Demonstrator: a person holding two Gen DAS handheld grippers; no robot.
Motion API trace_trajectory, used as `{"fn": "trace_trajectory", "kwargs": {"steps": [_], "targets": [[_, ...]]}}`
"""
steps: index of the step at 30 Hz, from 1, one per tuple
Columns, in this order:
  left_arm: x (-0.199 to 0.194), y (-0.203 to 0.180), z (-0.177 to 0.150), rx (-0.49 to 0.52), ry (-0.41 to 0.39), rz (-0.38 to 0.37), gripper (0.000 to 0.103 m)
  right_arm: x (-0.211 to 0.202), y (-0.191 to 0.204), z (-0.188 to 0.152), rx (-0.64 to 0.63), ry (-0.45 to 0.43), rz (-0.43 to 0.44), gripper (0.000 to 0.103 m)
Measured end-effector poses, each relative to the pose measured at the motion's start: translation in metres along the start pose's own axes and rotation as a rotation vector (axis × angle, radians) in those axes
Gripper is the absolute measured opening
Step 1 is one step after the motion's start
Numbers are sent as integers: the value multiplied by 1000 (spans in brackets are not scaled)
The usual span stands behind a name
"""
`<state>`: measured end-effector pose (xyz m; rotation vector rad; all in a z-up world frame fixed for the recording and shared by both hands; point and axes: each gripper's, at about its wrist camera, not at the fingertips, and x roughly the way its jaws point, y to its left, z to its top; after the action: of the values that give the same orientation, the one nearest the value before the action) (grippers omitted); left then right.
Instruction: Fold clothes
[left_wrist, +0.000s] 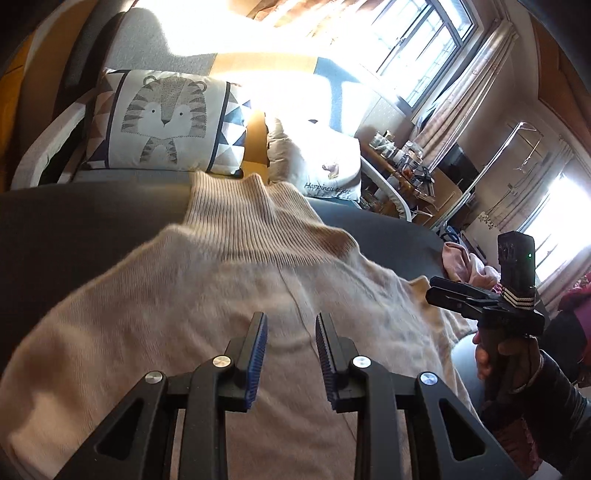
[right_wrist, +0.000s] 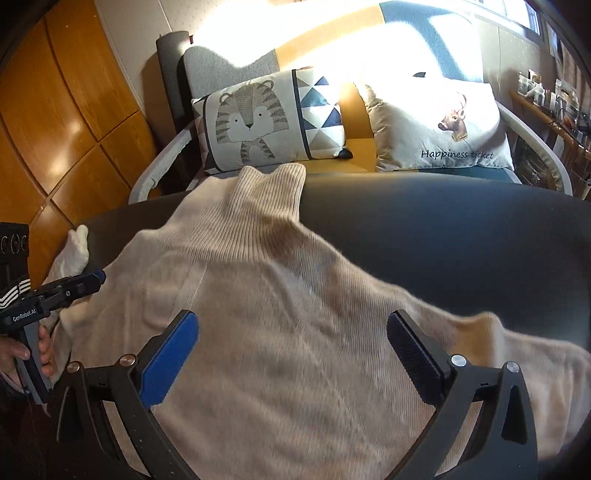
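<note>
A cream ribbed turtleneck sweater (left_wrist: 240, 277) (right_wrist: 295, 295) lies spread on a dark table (right_wrist: 443, 229), its collar pointing away towards the sofa. One sleeve (right_wrist: 74, 251) hangs over the table's left edge. My left gripper (left_wrist: 291, 319) hovers over the sweater's body, its blue pads a little apart with nothing pinched between them; it also shows at the left of the right wrist view (right_wrist: 98, 277). My right gripper (right_wrist: 291, 321) stands wide open above the sweater's middle. It appears side-on, held by a hand, at the sweater's right edge in the left wrist view (left_wrist: 434, 291).
Behind the table is a sofa with a tiger cushion (right_wrist: 258, 118) and a white deer cushion (right_wrist: 443, 122). Wooden cabinet doors (right_wrist: 55, 129) stand to the left. A cluttered shelf (left_wrist: 406, 158) and pink clothes (left_wrist: 465, 262) are to the right.
</note>
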<state>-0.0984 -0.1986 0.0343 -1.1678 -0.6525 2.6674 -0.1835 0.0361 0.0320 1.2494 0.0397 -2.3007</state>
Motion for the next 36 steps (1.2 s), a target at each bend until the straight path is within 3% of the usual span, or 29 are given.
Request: {"fn": "trace_trajectory", "kwargs": {"steps": [3,5,11,13,14,15,21,31,33,36], "targets": [[20,16,43,-8,1,29,27,24,-5,32,28,11,7,102],[35,35,66,-79,8,-1,27,40,-7,48,41,31,17,102],[89,79,108,-209,66,-32,27,82,-13,97,63,74,36,102],[105,89,117,-219,84,-29,27,98,-18,110,84,96,50,90],[112,92,121,-223,97,-43,27,106,-20,116,93,106,58,79],[119,96,125,-227,109,-58,27,114,-21,120,96,115,60,77],[146,111,140,-236,136,-67,27,158,-28,135,123,160,64,76],[171,119,147,-239,149,-127,28,179,-29,154,103,133,62,76],[175,116,151,-224,163,-124,28,182,-24,156,75,143,67,68],[177,112,157,-176,178,-84,28,187,-18,157,28,156,71,64]]}}
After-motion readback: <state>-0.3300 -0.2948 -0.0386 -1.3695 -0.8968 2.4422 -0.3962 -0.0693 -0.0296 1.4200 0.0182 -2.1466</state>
